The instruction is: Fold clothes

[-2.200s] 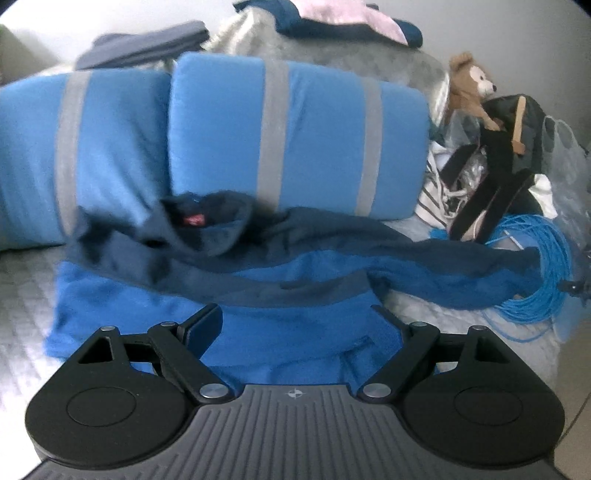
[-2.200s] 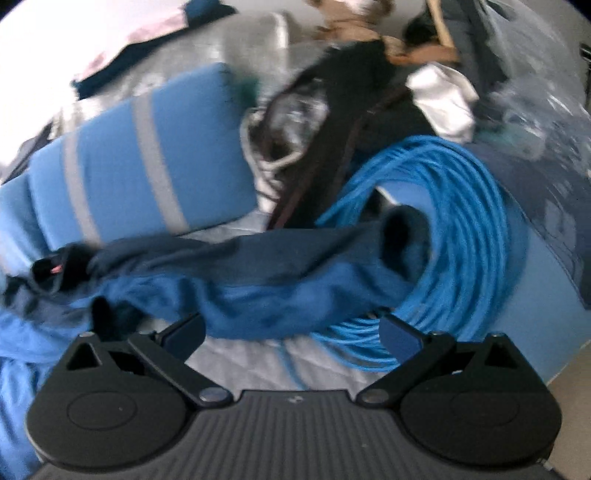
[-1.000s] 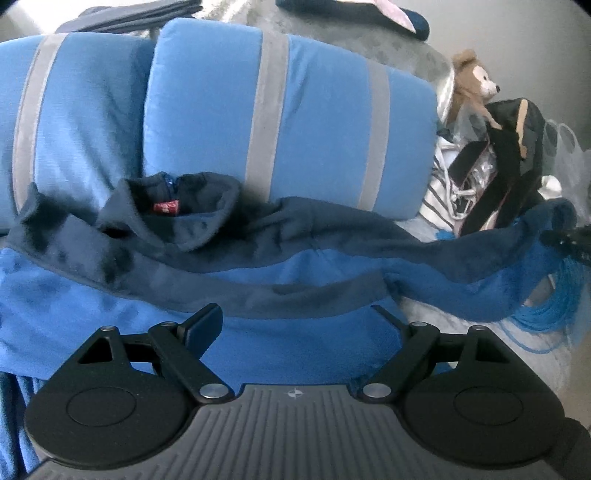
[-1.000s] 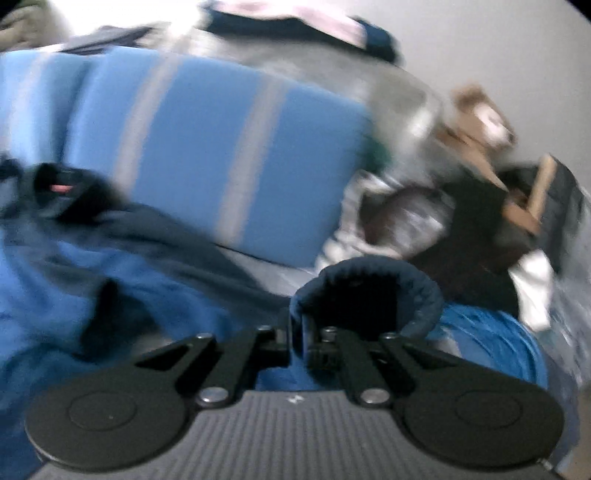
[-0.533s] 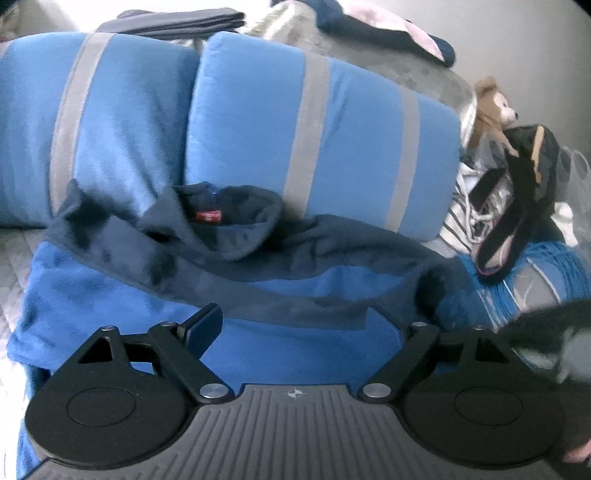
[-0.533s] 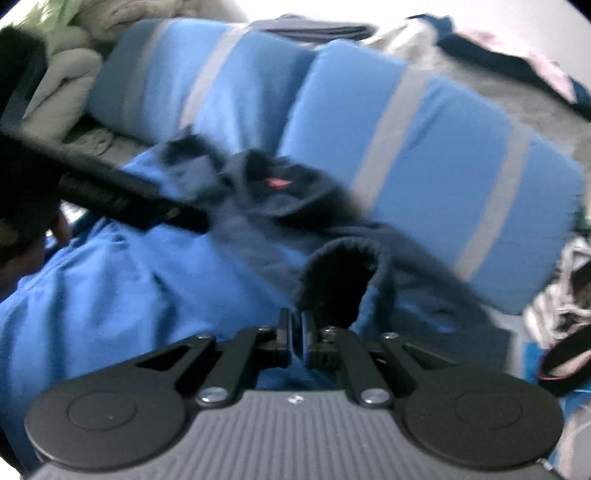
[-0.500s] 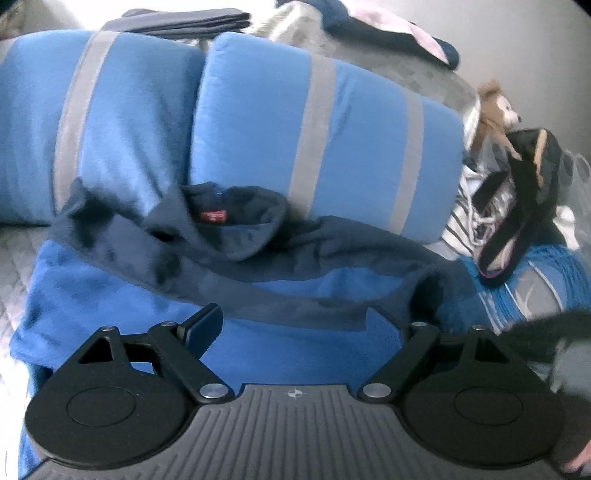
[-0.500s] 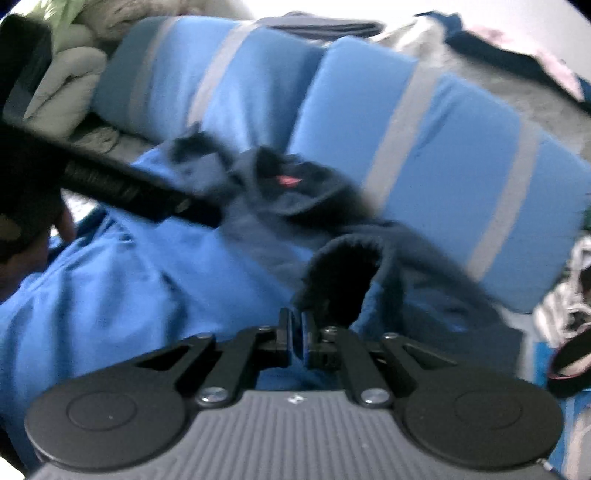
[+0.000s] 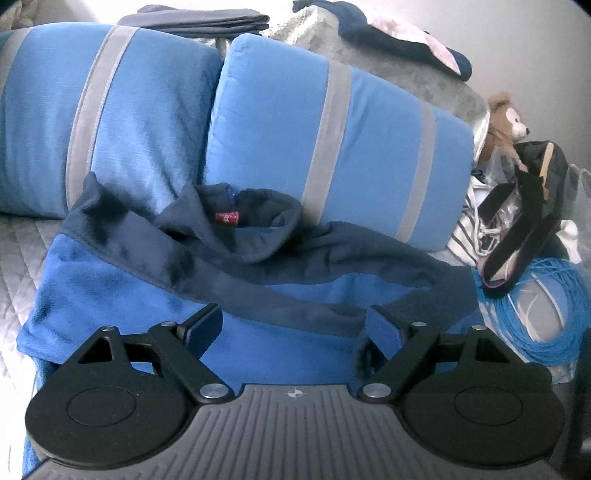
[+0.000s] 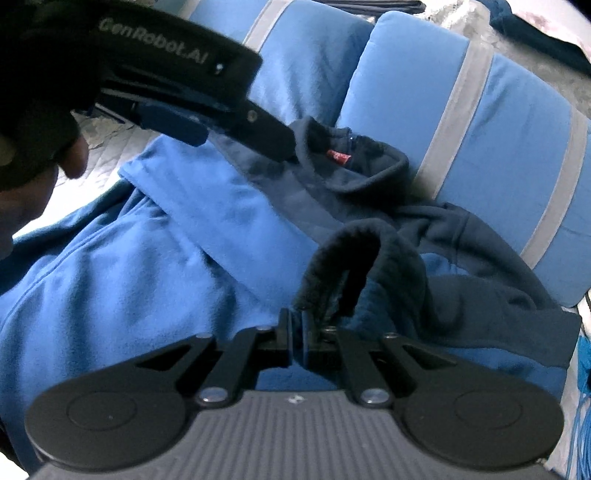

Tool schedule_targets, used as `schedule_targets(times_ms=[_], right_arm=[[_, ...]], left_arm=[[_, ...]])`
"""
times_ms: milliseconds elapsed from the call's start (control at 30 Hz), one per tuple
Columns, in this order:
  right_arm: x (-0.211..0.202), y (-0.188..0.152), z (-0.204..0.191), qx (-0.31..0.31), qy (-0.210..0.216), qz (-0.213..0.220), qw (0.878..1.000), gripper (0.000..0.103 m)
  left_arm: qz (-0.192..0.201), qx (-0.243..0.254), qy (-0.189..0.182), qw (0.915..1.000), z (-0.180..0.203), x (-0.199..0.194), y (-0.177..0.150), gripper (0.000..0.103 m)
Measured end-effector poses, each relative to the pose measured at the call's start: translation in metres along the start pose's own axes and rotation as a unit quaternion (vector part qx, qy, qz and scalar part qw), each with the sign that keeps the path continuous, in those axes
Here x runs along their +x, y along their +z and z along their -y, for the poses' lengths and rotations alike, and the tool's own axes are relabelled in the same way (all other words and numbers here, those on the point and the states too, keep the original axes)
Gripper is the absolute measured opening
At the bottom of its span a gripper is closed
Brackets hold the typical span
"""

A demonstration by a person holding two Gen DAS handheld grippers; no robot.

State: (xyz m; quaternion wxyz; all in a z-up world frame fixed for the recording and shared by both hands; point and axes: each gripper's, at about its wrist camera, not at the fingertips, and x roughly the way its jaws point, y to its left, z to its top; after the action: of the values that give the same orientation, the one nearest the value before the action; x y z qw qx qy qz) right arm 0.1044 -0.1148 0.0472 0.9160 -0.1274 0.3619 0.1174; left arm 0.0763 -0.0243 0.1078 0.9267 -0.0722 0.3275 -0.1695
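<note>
A blue fleece jacket [image 9: 122, 295] with a navy yoke and collar [image 9: 251, 229] lies flat on the bed, collar against the pillows. In the right wrist view the same jacket [image 10: 129, 266] fills the frame. My right gripper [image 10: 295, 328] is shut on the navy sleeve cuff [image 10: 347, 266], which loops up just above the jaws, over the jacket's chest. My left gripper [image 9: 293, 325] hovers open above the jacket's body, nothing between its fingers. From the right wrist view the left gripper [image 10: 236, 118] reaches in from the upper left, held by a gloved hand [image 10: 33, 110].
Two blue pillows with grey stripes [image 9: 332, 140] stand behind the jacket. To the right lie a coil of blue cable [image 9: 546, 314], a black strap [image 9: 517, 236], a teddy bear [image 9: 502, 118] and bags. Folded clothes [image 9: 199, 22] rest behind the pillows. Grey quilted bedding [image 9: 18, 258] shows at left.
My right gripper carried the sleeve cuff leftward from the cable coil and down over the jacket's chest. The sleeve now lies folded across the body. My left gripper stayed open, shifting slightly.
</note>
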Motion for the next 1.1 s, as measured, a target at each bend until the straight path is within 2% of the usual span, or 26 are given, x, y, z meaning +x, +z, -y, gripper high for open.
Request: schedule_targets(times_ms=[33,67,100,133,167,267,433,567,633,800,1100], right_arm=[[-0.001,0.001,0.0,0.0,0.004,0.003,1.0,0.017],[-0.003,0.002,0.0,0.0,0.011,0.007,1.0,0.042],[-0.004,0.003,0.0,-0.001,0.017,0.011,1.0,0.058],[-0.007,0.003,0.0,-0.002,0.023,0.019,1.0,0.095],[-0.012,0.003,-0.001,-0.005,0.025,0.032,0.999,0.102],[-0.024,0.002,-0.005,-0.032,0.015,0.056,0.998,0.103],[-0.032,-0.012,0.006,-0.093,-0.009,0.05,0.994,0.103],[-0.035,-0.033,0.019,-0.172,-0.03,0.039,0.984,0.103],[-0.035,-0.044,0.025,-0.217,-0.038,0.034,0.975,0.103],[-0.024,-0.064,0.024,-0.324,-0.074,0.018,0.943,0.1],[0.003,-0.083,-0.006,-0.415,-0.103,0.01,0.904,0.079]], left_arm=[[0.001,0.0,0.001,1.0,0.0,0.0,0.0,0.085],[0.001,0.0,0.001,1.0,0.0,0.0,0.0,0.085],[0.002,-0.001,0.002,1.0,-0.001,0.0,0.0,0.085],[0.003,-0.001,0.004,1.0,-0.001,0.0,0.0,0.085],[0.004,-0.001,0.005,1.0,-0.001,0.0,0.0,0.085],[0.002,-0.002,0.008,1.0,-0.002,0.0,-0.001,0.085],[-0.007,-0.002,0.006,1.0,-0.002,0.002,-0.001,0.085],[-0.011,0.001,0.0,0.9999,-0.002,0.003,-0.001,0.085],[-0.014,0.001,-0.002,0.9999,-0.003,0.004,-0.001,0.085],[-0.023,-0.003,-0.004,0.9997,-0.002,0.007,-0.003,0.085],[-0.033,-0.012,-0.005,0.9994,-0.004,0.01,-0.004,0.085]])
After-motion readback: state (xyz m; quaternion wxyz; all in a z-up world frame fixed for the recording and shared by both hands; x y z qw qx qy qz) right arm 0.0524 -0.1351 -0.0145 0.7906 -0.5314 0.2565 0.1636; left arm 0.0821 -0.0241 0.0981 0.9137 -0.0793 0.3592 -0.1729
